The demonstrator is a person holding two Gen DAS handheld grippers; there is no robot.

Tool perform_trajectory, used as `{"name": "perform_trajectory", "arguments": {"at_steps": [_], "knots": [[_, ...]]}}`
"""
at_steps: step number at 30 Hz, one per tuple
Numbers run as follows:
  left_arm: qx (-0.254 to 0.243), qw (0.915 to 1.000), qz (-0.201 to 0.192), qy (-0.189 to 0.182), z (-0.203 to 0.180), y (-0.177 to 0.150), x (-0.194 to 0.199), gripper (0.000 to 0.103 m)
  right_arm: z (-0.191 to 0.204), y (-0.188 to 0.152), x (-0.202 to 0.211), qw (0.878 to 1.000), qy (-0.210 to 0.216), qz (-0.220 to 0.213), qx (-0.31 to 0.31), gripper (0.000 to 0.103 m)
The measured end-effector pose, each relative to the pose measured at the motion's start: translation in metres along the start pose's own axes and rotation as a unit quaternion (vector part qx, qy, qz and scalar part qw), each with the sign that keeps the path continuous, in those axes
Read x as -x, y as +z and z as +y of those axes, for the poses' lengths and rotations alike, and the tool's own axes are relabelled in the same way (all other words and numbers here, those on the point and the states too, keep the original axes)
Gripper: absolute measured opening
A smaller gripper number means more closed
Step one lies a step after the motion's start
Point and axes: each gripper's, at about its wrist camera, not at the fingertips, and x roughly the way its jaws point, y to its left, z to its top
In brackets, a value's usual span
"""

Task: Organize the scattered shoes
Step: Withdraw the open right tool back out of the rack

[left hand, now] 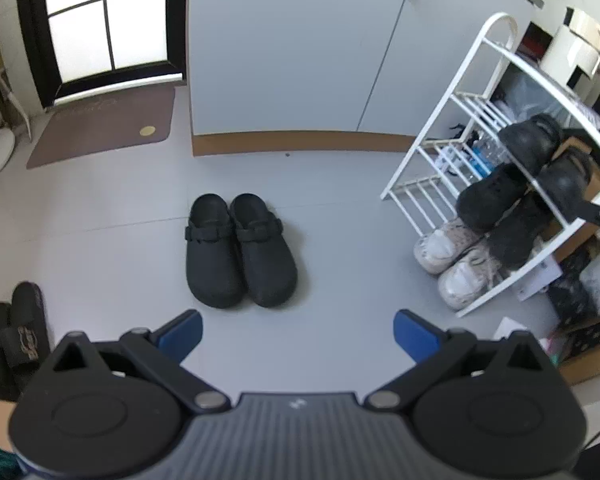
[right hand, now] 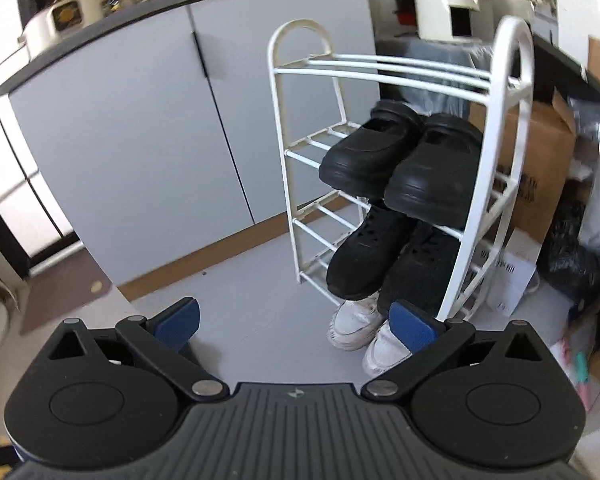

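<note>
1. Left wrist view: the left gripper (left hand: 298, 334) hangs above the floor with its jaws spread wide and nothing between them.
2. Directly ahead of it, a pair of black clogs (left hand: 240, 250) stands side by side on the floor (left hand: 100, 240), well apart from the white shoe rack (left hand: 496, 132) at the right. This pair is judged not yet put away.
3. At the lower left edge, black slides (left hand: 20, 332) lie on the floor; they also appear to await sorting.
4. The rack already carries three pairs, one per tier. The path between clogs and rack is bare floor. A brown doormat (left hand: 104, 124) lies far left, out of the way.
5. Right wrist view: the right gripper (right hand: 296, 320) is likewise spread wide and empty, facing the rack (right hand: 508, 128).
6. Rack contents, top down: empty top rails; black chunky shoes (right hand: 400, 164); black sneakers (right hand: 388, 264); white sneakers (right hand: 364, 332) at the bottom.
7. Each filled tier has free rails on its left side, and the top tier is vacant, so space remains for the clogs.
8. A cardboard box (right hand: 540, 176) and loose clutter crowd the rack's right side; approach from the front is judged clear.
9. Estimated progress: more than half done.
</note>
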Motion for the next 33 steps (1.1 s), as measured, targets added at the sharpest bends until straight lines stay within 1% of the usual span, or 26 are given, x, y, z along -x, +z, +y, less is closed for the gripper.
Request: {"name": "perform_trajectory", "arguments": {"at_steps": [3, 7, 10, 11, 12, 13, 15, 17, 21, 23, 27, 29, 33], "knots": [[0.006, 0.9999, 0.007, -0.006, 0.009, 0.0, -0.013, 0.103, 0.01, -0.006, -0.004, 1.0, 0.002, 0.008, 0.002, 0.103], [0.018, 0.9996, 0.019, -0.014, 0.019, -0.002, -0.027, 0.103, 0.03, -0.018, -0.008, 1.0, 0.002, 0.014, 0.022, 0.103], [0.041, 0.9986, 0.026, -0.022, 0.025, -0.003, -0.029, 0.103, 0.041, -0.032, -0.014, 0.999, 0.007, 0.029, 0.034, 0.103], [0.047, 0.9983, 0.024, -0.026, 0.028, -0.003, -0.026, 0.103, 0.044, -0.036, -0.015, 0.999, 0.007, 0.035, 0.037, 0.103], [0.041, 0.9987, 0.018, -0.024, 0.028, -0.003, -0.024, 0.103, 0.047, -0.04, -0.017, 0.998, 0.007, 0.041, 0.04, 0.103], [0.035, 0.9991, 0.014, -0.017, 0.028, -0.003, -0.023, 0.103, 0.05, -0.045, -0.019, 0.998, 0.009, 0.048, 0.045, 0.103], [0.039, 0.9991, 0.012, -0.013, 0.031, -0.004, -0.023, 0.103, 0.054, -0.051, -0.022, 0.997, 0.011, 0.061, 0.053, 0.103], [0.06, 0.9977, 0.022, -0.021, 0.037, -0.007, -0.028, 0.103, 0.058, -0.055, -0.024, 0.996, 0.016, 0.069, 0.057, 0.103], [0.083, 0.9949, 0.053, -0.023, 0.043, -0.014, -0.044, 0.103, 0.07, -0.061, -0.021, 0.995, 0.026, 0.062, 0.077, 0.103], [0.081, 0.9944, 0.064, -0.021, 0.043, -0.018, -0.05, 0.103, 0.075, -0.064, -0.021, 0.993, 0.036, 0.066, 0.086, 0.103], [0.07, 0.995, 0.07, -0.015, 0.041, -0.026, -0.056, 0.103, 0.085, -0.073, -0.025, 0.991, 0.042, 0.078, 0.099, 0.103], [0.065, 0.9952, 0.073, -0.013, 0.046, -0.024, -0.059, 0.103, 0.089, -0.077, -0.027, 0.99, 0.044, 0.083, 0.107, 0.103], [0.055, 0.996, 0.069, -0.01, 0.046, -0.03, -0.06, 0.103, 0.097, -0.086, -0.03, 0.987, 0.05, 0.093, 0.123, 0.103]]}}
